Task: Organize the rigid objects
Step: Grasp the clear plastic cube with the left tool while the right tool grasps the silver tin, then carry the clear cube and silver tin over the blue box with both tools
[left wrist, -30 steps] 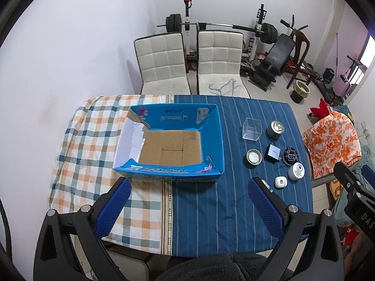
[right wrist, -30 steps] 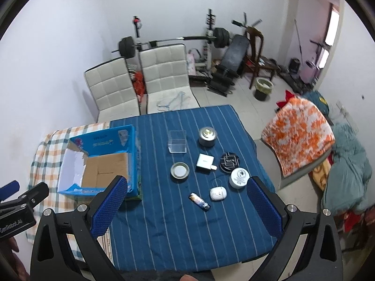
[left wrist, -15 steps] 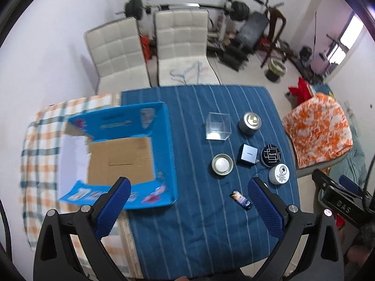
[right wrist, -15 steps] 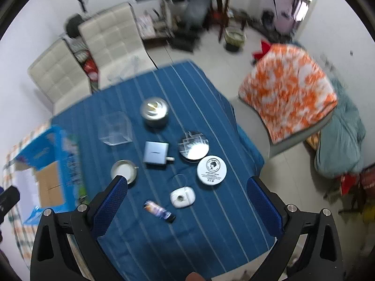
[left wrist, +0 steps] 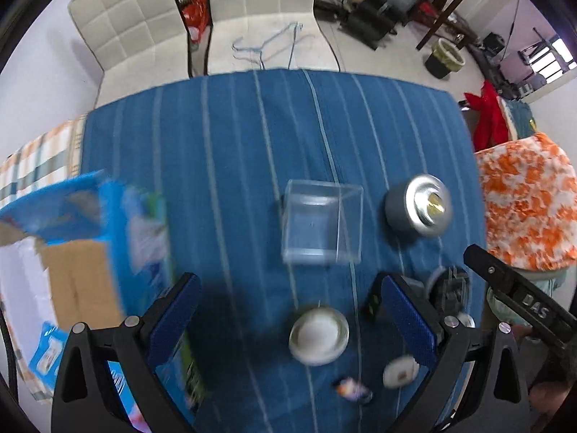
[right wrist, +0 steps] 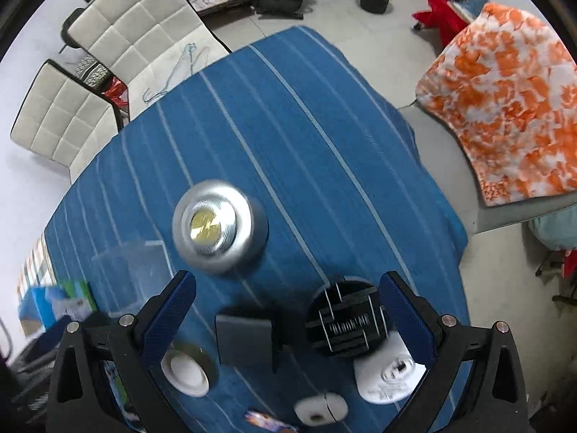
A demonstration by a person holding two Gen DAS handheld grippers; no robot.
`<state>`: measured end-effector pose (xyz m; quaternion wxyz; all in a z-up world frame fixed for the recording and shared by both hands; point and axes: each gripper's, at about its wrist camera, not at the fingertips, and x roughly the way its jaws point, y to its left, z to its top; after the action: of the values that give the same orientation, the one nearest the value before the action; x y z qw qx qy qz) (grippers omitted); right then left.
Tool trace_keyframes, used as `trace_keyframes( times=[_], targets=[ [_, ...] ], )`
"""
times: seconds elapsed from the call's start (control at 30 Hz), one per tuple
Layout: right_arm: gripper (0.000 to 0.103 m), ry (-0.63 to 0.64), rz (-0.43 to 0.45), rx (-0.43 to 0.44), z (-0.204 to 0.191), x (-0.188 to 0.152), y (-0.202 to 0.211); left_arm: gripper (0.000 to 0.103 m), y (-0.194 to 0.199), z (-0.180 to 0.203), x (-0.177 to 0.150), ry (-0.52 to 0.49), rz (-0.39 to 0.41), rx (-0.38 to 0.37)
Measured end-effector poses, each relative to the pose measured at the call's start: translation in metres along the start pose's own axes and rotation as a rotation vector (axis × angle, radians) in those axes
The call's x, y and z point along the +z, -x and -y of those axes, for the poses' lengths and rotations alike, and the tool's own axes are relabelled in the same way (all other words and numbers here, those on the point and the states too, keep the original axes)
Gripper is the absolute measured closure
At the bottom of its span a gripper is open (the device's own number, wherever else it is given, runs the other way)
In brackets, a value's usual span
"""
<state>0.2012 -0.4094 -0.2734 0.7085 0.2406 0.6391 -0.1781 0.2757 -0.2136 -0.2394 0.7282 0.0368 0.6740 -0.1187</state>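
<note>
Both the left tongs and right tongs hang spread and empty above the worktop. The rigid items sit clustered there, the box at the left. The right should settle squarely over the black puzzle before closing, clear of the grey cube.

Both tongs have black frames, blue textured pads, silver screws; one apparently marked "DAS".

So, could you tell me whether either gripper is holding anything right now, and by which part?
Nothing is held: the left gripper and right gripper are both open above the table.
</note>
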Motion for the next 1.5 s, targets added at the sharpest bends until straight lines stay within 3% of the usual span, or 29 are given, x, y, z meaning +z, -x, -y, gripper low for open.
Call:
trace_keyframes(
  times=[0.3, 0.33, 0.37, 0.4, 0.5, 0.57, 0.63, 0.73, 1.0, 1.17, 1.5],
  targets=[
    [0.0, 0.015, -0.05, 0.076, -0.02, 0.03, -0.023, 0.002, -0.083, 0.015, 0.028, -0.026, -0.145, -0.002],
    [0.0, 0.02, -0.051, 0.078, -0.024, 0.03, -0.024, 0.01, -0.085, 0.013, 0.028, -0.026, -0.138, 0.005],
    [0.0, 0.026, -0.053, 0.083, -0.028, 0.032, -0.027, 0.032, -0.084, 0.009, 0.027, -0.018, -0.128, 0.001],
    [0.0, 0.038, -0.064, 0.078, -0.036, 0.035, -0.032, 0.041, -0.082, 0.003, 0.026, 0.001, -0.116, -0.027],
    [0.003, 0.049, -0.095, 0.048, -0.05, 0.039, -0.048, 0.041, -0.076, -0.011, 0.023, 0.027, -0.087, -0.009],
    [0.018, 0.059, -0.128, 0.015, -0.056, 0.041, -0.062, 0.04, -0.078, -0.019, 0.02, 0.038, -0.086, -0.007],
    [0.026, 0.068, -0.165, -0.012, -0.059, 0.042, -0.077, 0.039, -0.08, -0.02, 0.019, 0.035, -0.097, -0.004],
    [0.027, 0.071, -0.172, -0.035, -0.063, 0.043, -0.088, 0.039, -0.086, -0.02, 0.019, 0.028, -0.129, 0.013],
    [0.03, 0.092, -0.146, -0.121, -0.079, 0.042, -0.091, 0.043, -0.078, -0.019, 0.015, -0.002, -0.094, 0.061],
    [0.03, 0.113, -0.141, -0.132, -0.083, 0.034, -0.084, 0.043, -0.08, -0.014, 0.023, 0.006, -0.087, 0.068],
    [0.03, 0.164, -0.048, -0.077, -0.069, 0.007, -0.014, 0.043, -0.016, -0.011, 0.005, -0.025, 0.04, 0.095]
  ],
)
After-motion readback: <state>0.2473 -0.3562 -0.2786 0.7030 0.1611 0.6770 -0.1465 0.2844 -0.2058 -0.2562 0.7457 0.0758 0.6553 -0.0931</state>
